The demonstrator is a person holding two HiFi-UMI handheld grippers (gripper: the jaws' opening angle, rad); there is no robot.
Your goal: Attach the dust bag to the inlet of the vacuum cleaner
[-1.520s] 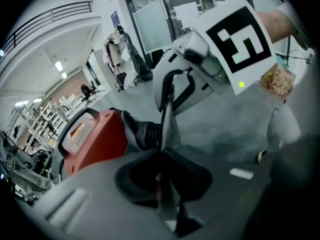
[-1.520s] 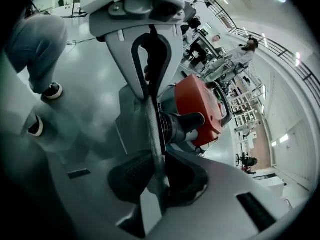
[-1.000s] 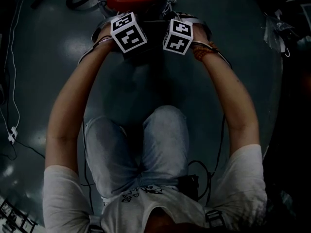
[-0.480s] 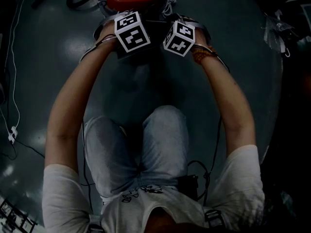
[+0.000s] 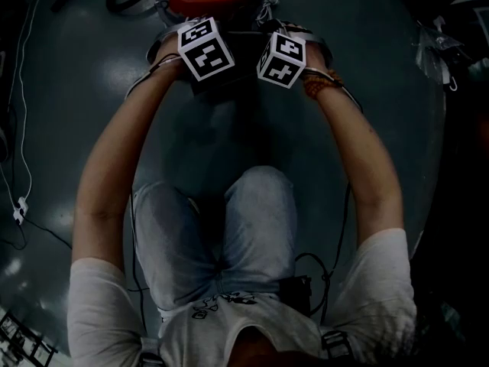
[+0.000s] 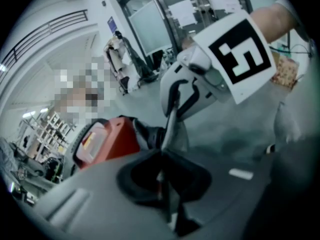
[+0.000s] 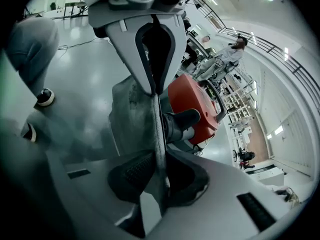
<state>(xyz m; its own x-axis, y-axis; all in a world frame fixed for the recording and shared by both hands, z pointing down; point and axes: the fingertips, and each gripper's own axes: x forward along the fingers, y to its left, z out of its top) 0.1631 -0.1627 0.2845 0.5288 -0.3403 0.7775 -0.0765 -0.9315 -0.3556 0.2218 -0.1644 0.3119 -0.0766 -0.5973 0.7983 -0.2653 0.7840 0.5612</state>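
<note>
your left gripper (image 6: 162, 174) is nearly closed, both dark pads pinched on the thin edge of the grey crinkled fabric dust bag (image 7: 131, 116). your right gripper (image 7: 159, 176) is pinched too, a bit wider, with its ribbed pads clamped on the same flat edge from the opposite end. the two grippers face each other tip to tip with the dust bag held between them, just in front of the red plastic vacuum cleaner (image 7: 192, 104). the bag looks soft and felt-like, wrinkled, mottled grey, bulging as a loose pouch to one side of the held edge. the edge itself reads as a thin stiff strip seen side-on. the short black tubular inlet (image 7: 182, 120) sticks out of the vacuum cleaner toward the grippers, just beside the held edge; can't tell if the bag touches it. in the head view both marker cubes sit close together right below the vacuum cleaner, over the glossy grey floor (image 5: 92, 75), and the bag itself is hidden under them.
</note>
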